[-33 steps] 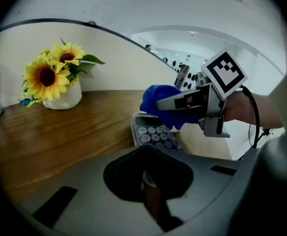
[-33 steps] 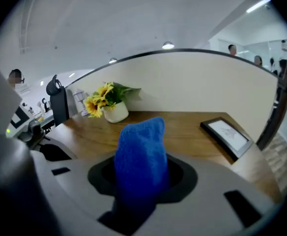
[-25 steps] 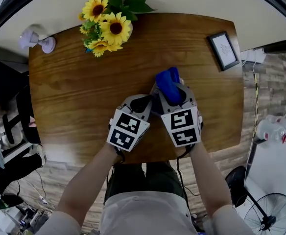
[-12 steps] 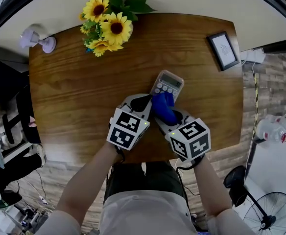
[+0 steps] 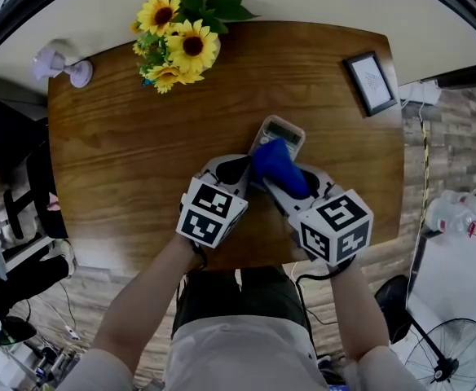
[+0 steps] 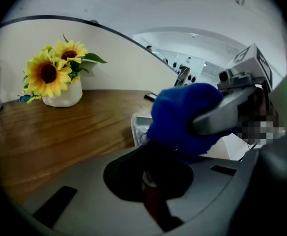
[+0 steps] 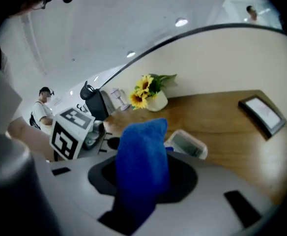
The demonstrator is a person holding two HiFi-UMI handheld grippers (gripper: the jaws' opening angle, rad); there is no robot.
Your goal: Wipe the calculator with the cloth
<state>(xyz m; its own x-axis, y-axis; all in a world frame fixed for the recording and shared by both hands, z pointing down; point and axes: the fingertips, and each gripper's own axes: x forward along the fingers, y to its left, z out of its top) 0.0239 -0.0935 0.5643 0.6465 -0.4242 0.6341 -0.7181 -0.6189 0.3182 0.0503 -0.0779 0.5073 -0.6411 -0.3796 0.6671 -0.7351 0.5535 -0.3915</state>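
The grey calculator lies on the wooden table; only its display end shows. A blue cloth covers its near part. My right gripper is shut on the cloth, which stands bunched between its jaws in the right gripper view, cloth in front of the calculator. My left gripper sits at the calculator's near left edge and seems shut on it. In the left gripper view the calculator pokes out beside the cloth.
A vase of sunflowers stands at the table's far left. A small white lamp-like object is at the far left corner. A framed picture lies at the far right. The table's near edge is just under my grippers.
My right gripper drew the cloth back toward me and to the right, uncovering the calculator's display end. The left gripper stayed put.
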